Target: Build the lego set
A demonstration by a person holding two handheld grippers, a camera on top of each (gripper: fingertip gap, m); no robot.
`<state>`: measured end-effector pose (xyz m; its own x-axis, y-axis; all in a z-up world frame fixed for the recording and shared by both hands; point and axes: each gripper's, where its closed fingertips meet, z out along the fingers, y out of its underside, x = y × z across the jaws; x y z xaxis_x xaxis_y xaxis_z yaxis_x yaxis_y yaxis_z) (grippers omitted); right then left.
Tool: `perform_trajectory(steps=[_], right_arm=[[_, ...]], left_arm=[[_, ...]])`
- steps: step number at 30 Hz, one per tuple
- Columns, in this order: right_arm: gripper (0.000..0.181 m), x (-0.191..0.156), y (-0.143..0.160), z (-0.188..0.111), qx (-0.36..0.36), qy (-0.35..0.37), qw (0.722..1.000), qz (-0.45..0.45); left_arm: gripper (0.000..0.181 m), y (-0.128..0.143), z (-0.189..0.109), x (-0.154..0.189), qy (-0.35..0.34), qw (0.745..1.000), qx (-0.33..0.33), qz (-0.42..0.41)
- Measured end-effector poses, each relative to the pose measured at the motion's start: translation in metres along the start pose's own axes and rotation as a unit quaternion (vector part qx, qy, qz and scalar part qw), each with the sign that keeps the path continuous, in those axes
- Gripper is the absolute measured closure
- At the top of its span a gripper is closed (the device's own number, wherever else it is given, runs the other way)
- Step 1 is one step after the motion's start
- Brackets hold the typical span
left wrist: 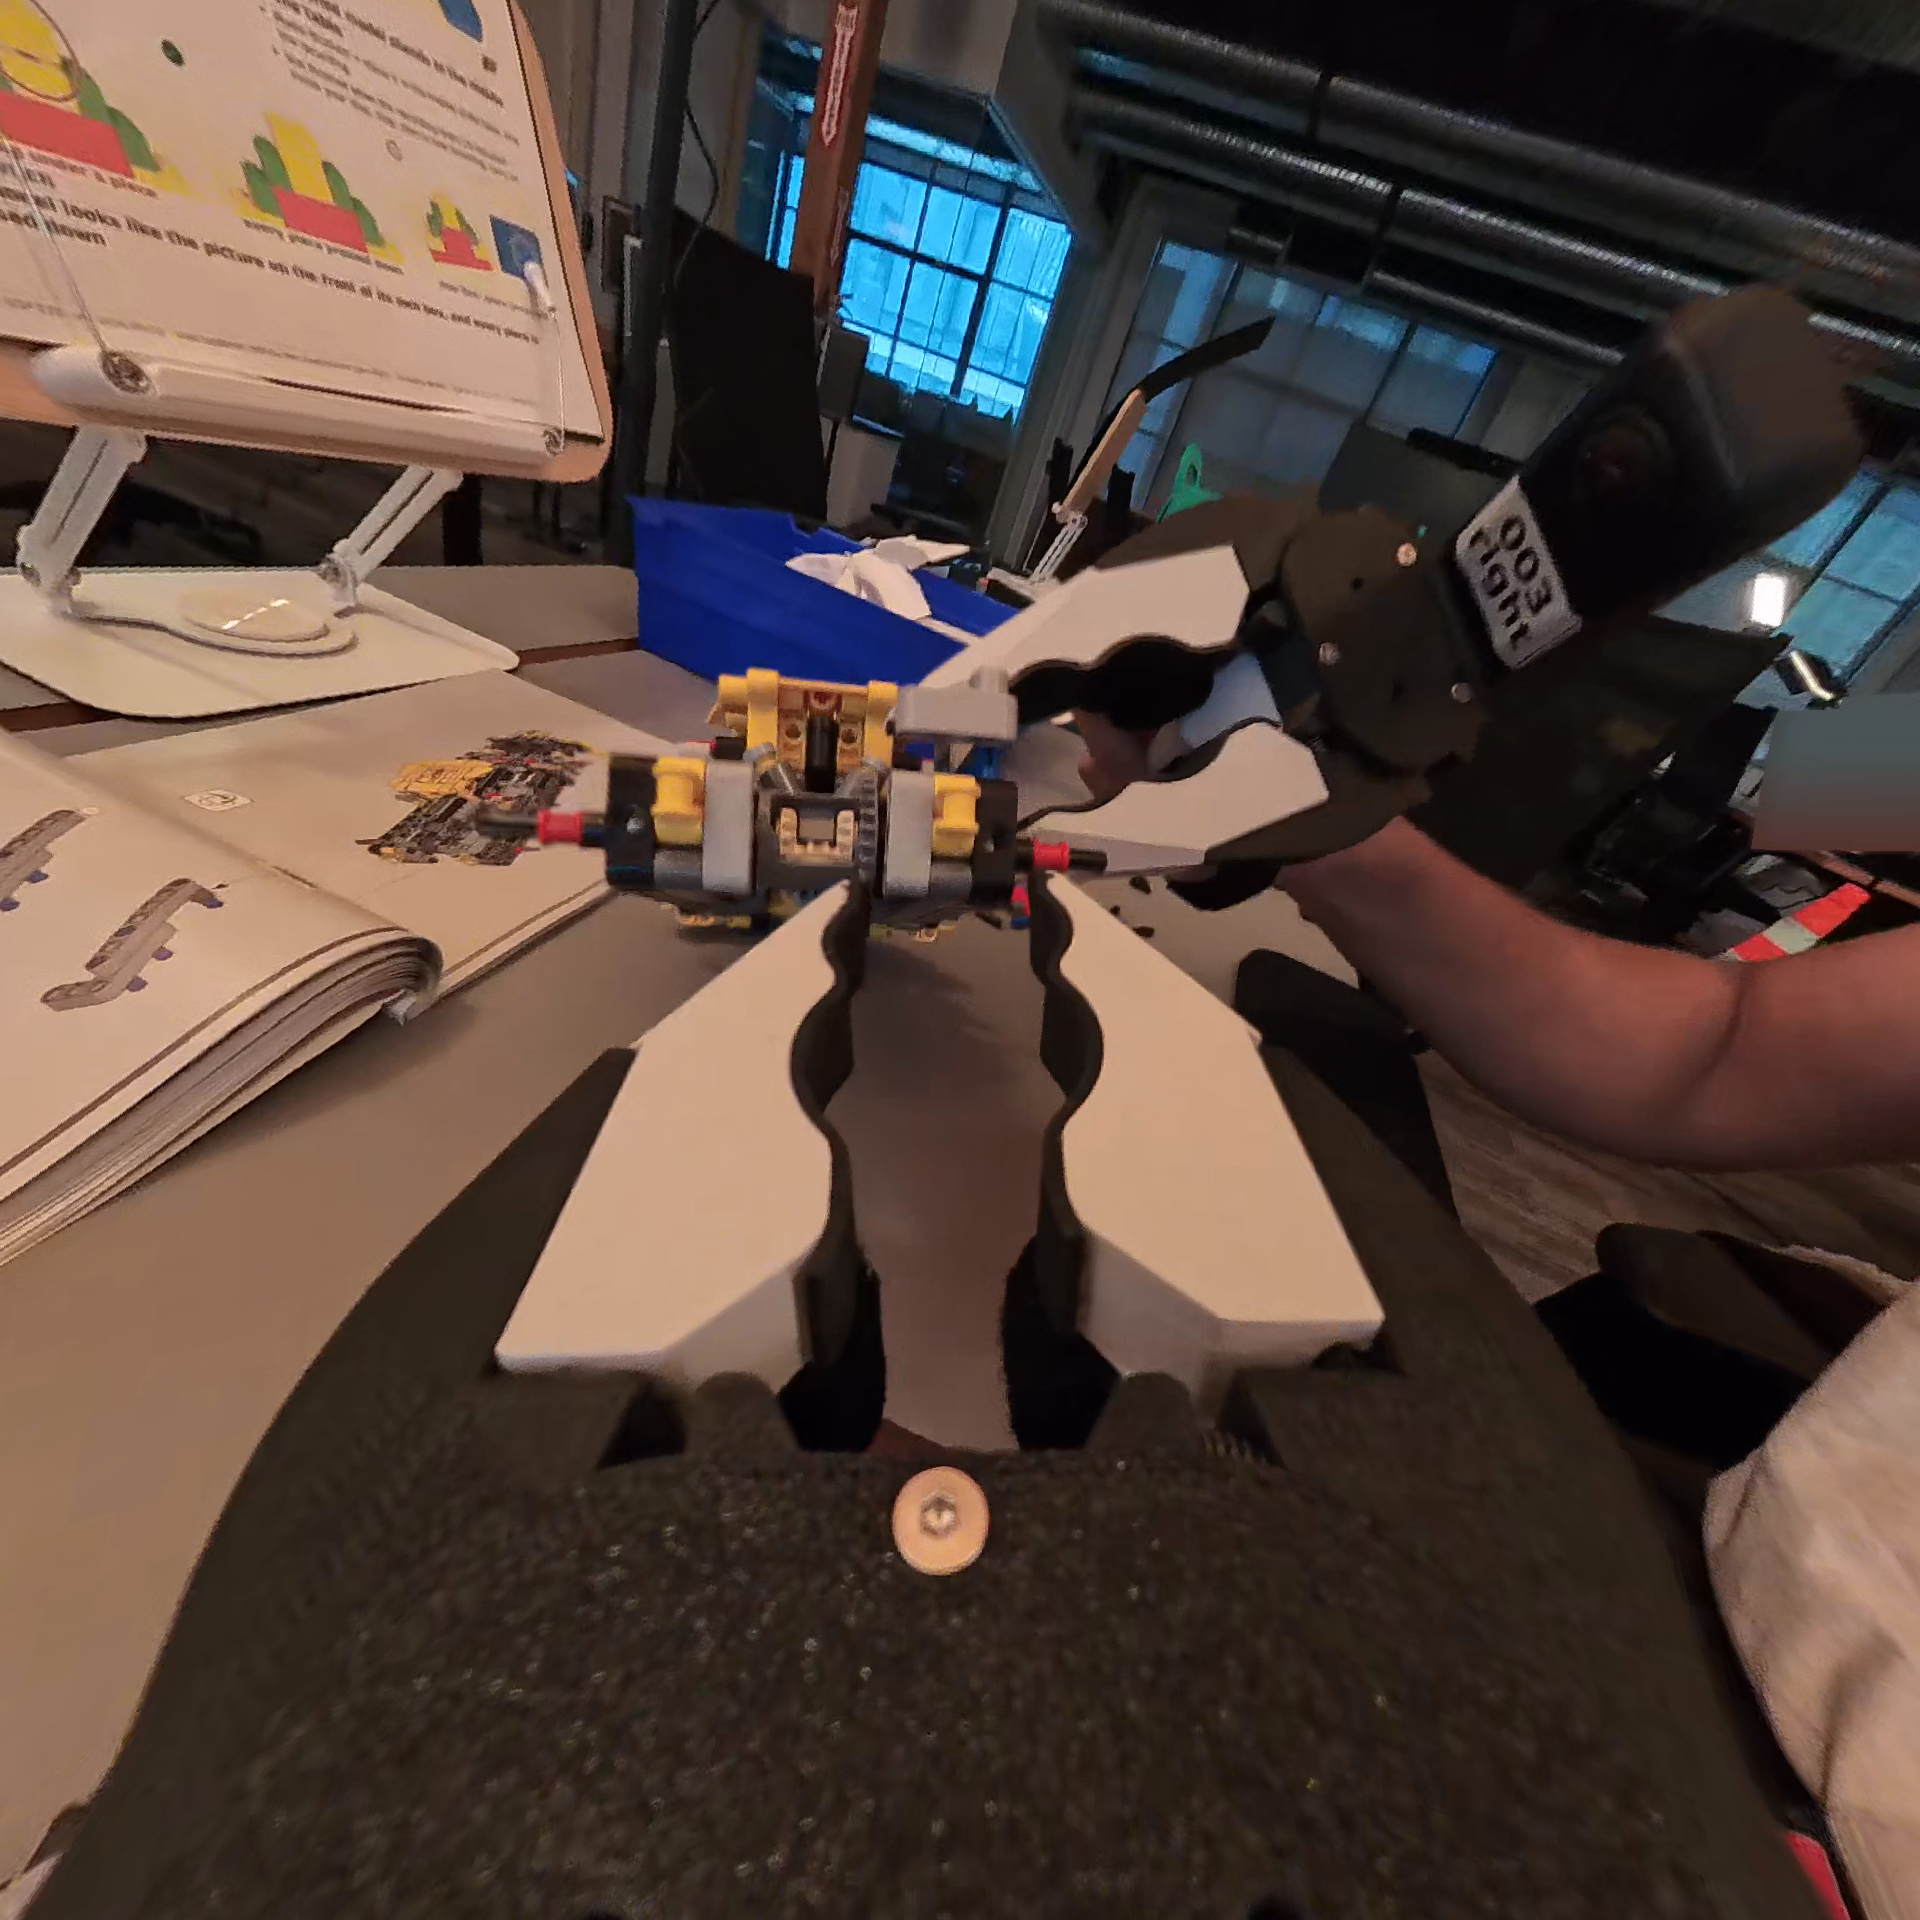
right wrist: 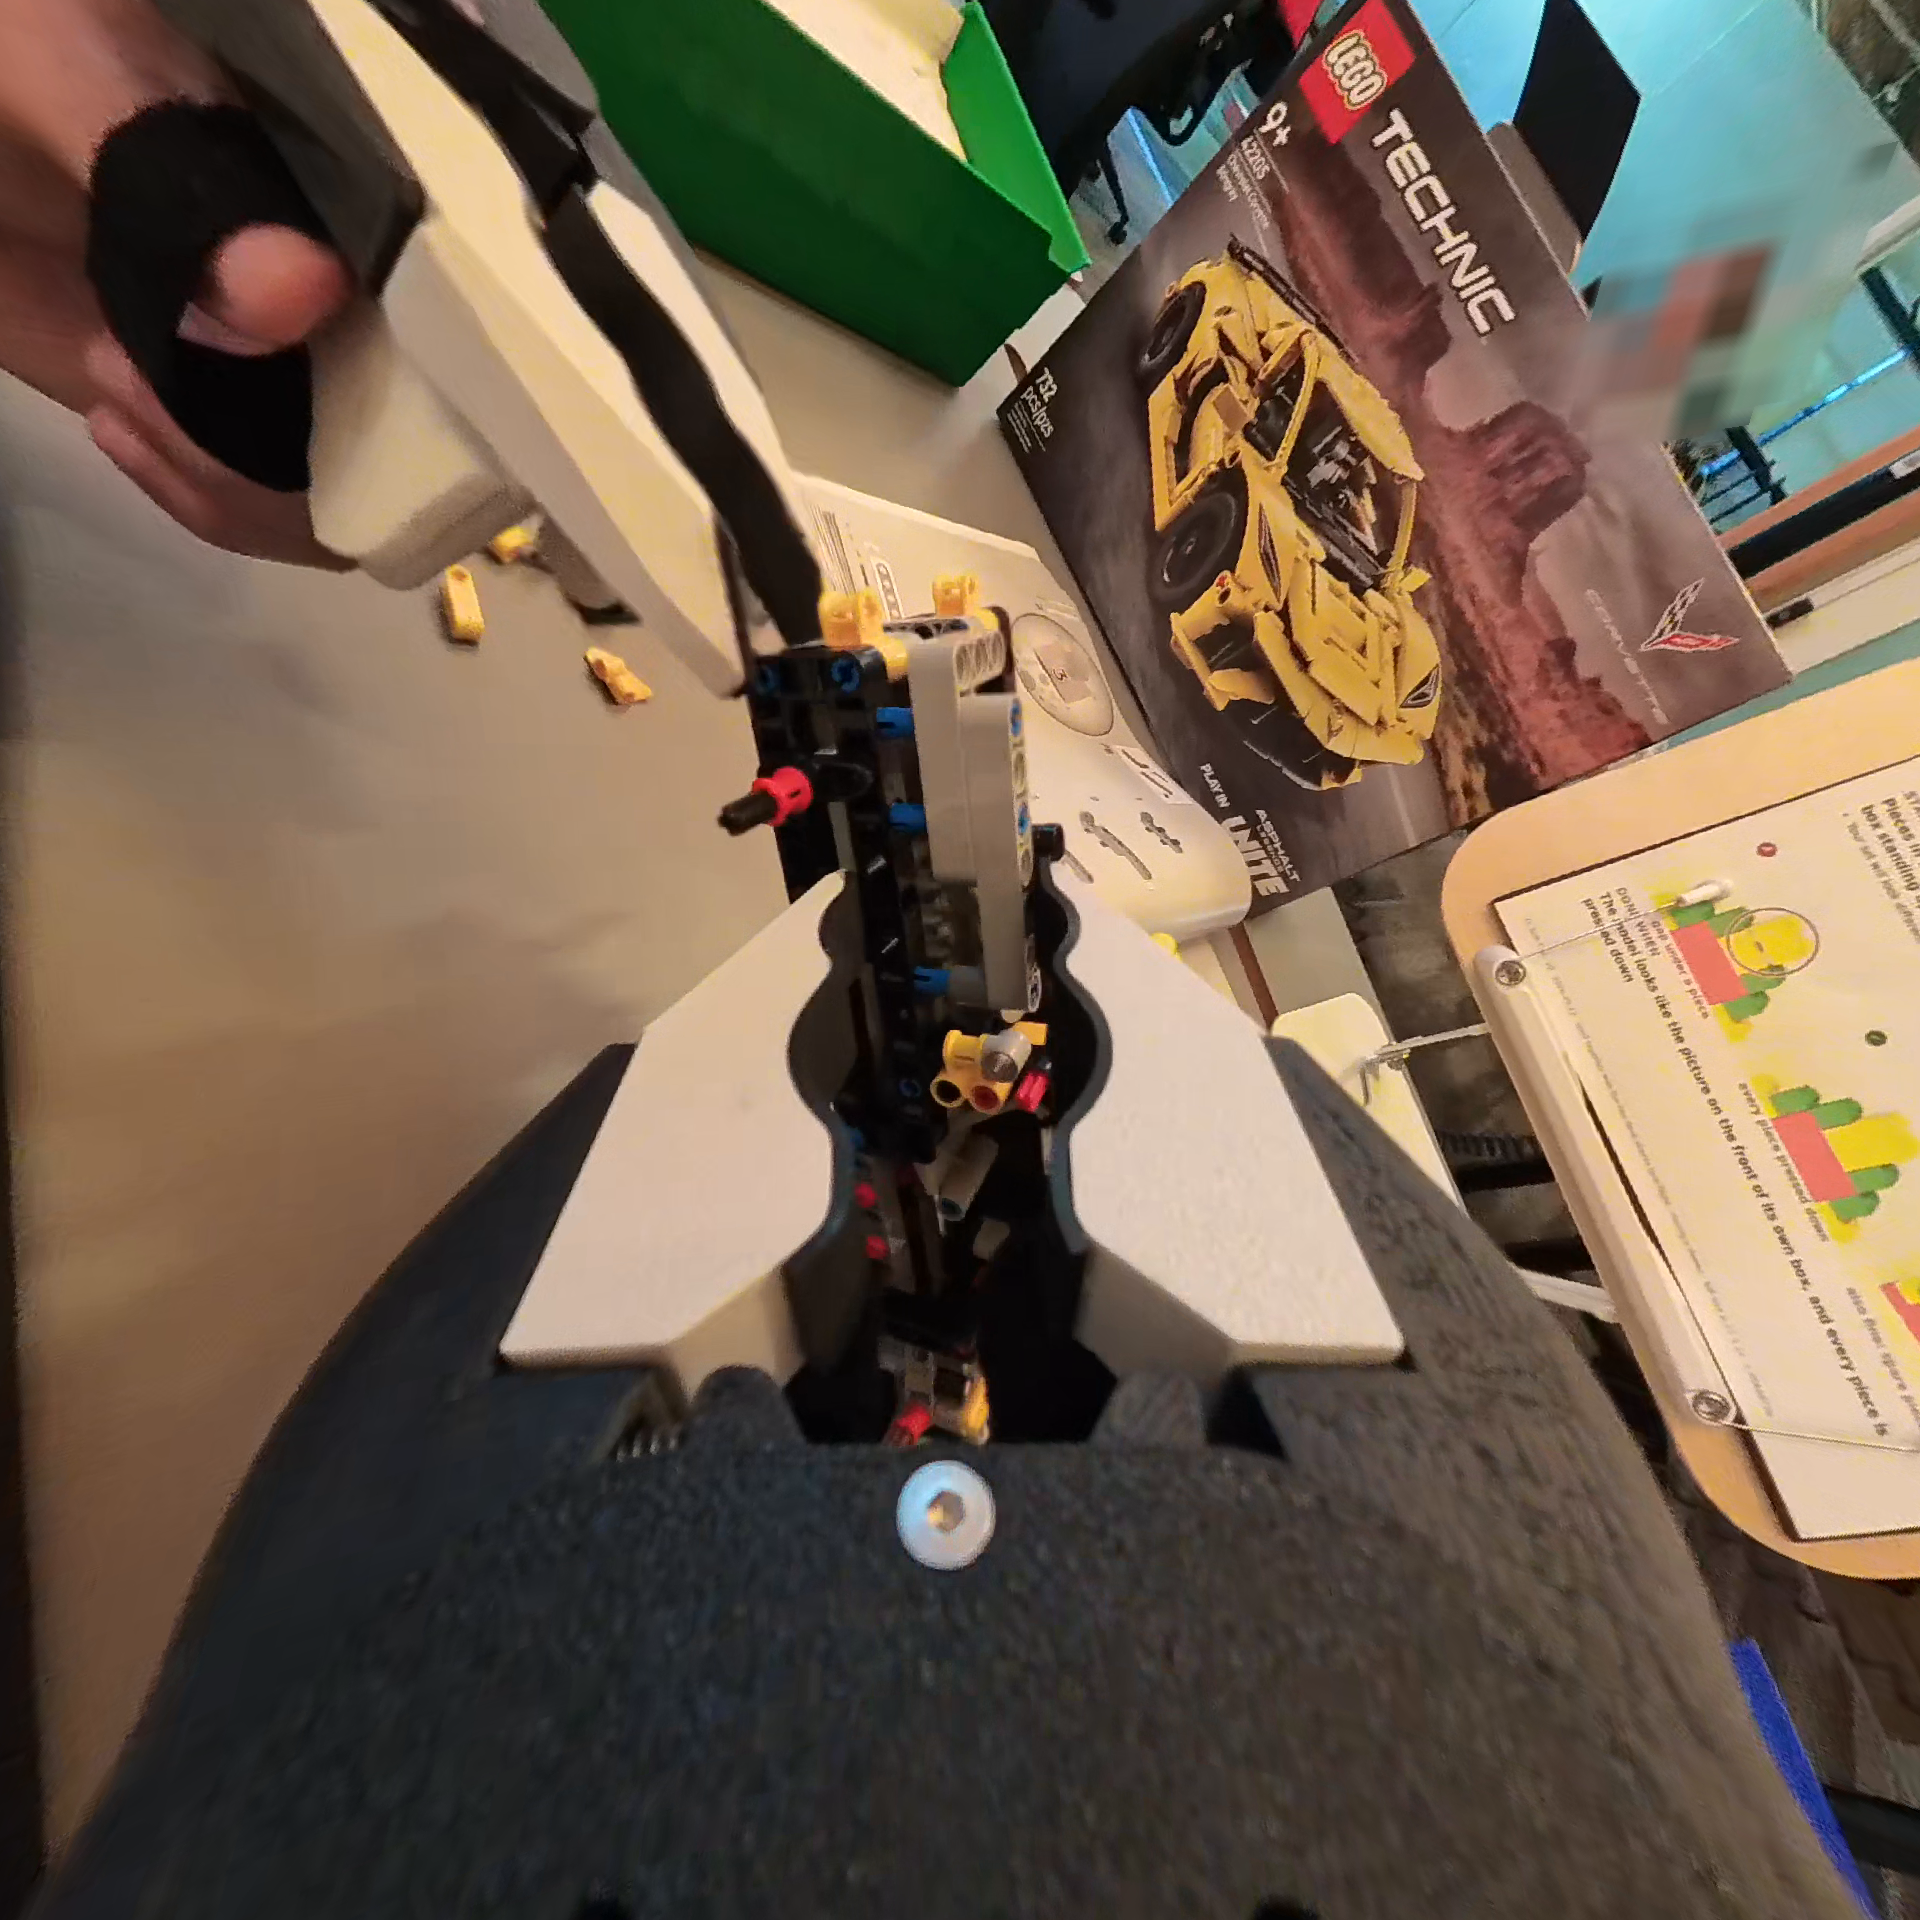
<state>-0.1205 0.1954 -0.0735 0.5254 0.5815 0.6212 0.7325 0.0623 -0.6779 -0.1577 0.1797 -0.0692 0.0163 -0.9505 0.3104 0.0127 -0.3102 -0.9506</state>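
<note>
I have the half-built Technic chassis (left wrist: 821, 805) lifted off the table, my left gripper (left wrist: 940, 899) clamped narrow on its near end as an anchor, while my right gripper (right wrist: 940, 935) closes around its side to steady it.

Dim indoor lighting is shown in the left wrist view, with blue daylight admitted through the windows (left wrist: 940, 281) behind. A warmer, yellowish cast is seen in the right wrist view. Strong wide-angle bending is produced toward the edges (straight lines are curved). Motion blur is noted on the hand (right wrist: 156, 312); the foreground is softened.
</note>
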Motion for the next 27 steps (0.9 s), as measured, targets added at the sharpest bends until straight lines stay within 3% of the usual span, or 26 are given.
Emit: perform_trajectory(steps=[8,14,19,22,27], right_arm=[[0.15,-0.005,0.0,0.001,0.004,-0.01,1.0,0.003],[0.15,0.007,0.001,-0.001,0.002,0.088,0.994,-0.062],[0.153,0.006,0.007,-0.002,0.013,0.12,0.99,-0.079],[0.154,0.007,0.008,-0.002,0.011,0.116,0.99,-0.079],[0.151,-0.002,0.01,0.001,0.018,0.036,0.998,-0.048]], left_arm=[[0.153,-0.005,0.004,-0.004,-0.016,1.0,0.002,0.018],[0.156,-0.009,0.008,-0.01,-0.061,0.998,0.028,-0.011],[0.157,0.0,0.011,-0.011,-0.084,0.995,0.026,-0.044],[0.158,0.0,0.012,-0.01,-0.091,0.995,0.027,-0.027],[0.158,0.001,0.011,-0.008,-0.068,0.998,0.017,-0.003]])
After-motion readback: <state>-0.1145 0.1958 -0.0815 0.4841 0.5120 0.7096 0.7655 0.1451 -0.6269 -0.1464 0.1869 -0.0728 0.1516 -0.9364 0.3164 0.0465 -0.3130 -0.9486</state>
